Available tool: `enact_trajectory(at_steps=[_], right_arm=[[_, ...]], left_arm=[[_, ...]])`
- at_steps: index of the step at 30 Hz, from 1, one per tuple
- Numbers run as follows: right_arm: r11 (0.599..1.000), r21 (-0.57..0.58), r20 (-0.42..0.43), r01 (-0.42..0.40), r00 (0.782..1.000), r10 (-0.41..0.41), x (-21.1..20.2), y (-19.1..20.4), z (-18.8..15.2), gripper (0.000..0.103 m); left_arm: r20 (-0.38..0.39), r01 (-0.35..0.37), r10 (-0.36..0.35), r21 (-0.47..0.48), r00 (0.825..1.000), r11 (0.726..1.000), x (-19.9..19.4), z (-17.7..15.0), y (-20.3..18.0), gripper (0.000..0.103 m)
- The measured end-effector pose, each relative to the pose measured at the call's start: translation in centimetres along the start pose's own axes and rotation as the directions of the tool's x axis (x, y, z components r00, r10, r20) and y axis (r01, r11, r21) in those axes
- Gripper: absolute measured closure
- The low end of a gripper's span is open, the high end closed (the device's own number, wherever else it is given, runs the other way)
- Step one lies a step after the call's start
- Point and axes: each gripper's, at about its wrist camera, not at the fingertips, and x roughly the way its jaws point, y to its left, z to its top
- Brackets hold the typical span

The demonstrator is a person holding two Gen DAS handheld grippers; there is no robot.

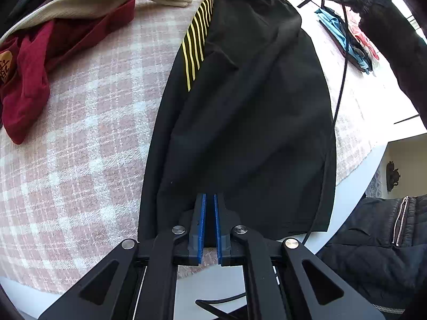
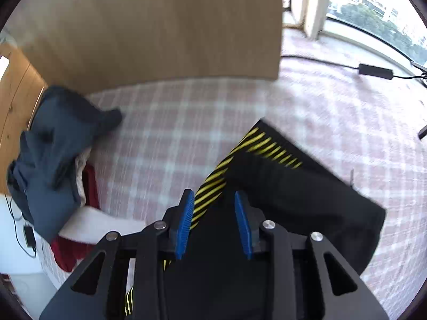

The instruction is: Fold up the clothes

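The black garment with yellow stripes (image 1: 245, 112) lies spread on the pink plaid blanket (image 1: 80, 146), its far end hidden at the picture's edge. The left claw (image 1: 210, 200) is closed on its near hem, while the right claw (image 2: 214, 200) stands apart above the striped part, pressing nothing. The right view is blurred; a brown wooden board (image 2: 160, 26) and a window (image 2: 373, 8) stand behind.

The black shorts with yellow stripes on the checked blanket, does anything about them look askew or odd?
Slightly. The black shorts with yellow stripes lie mostly flat on the pink checked blanket, but a fold puckers the fabric beside the striped panel. The left gripper is shut on the hem; the right gripper is open above the shorts.
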Motion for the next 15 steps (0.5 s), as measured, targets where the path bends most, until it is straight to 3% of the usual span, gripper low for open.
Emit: enact_trajectory(at_steps=[3, 8, 15], right_arm=[[0.999, 0.002, 0.002, 0.051, 0.999, -0.051, -1.1, -1.5, 2.2, 0.072], [0.986, -0.114, -0.014, 0.123, 0.992, -0.125, -0.2, -0.5, 2.8, 0.072], [0.922, -0.331, 0.009, 0.201, 0.978, -0.21, 1.3, 2.2, 2.2, 0.07]], left_arm=[[0.004, 0.017, -0.017, -0.004, 1.0, 1.0, -0.1, 0.0, 0.4, 0.098], [0.001, 0.032, -0.032, -0.007, 0.999, 0.999, -0.1, 0.0, 0.9, 0.098], [-0.007, 0.038, -0.038, -0.008, 0.999, 0.999, -0.2, 0.0, 1.3, 0.098]])
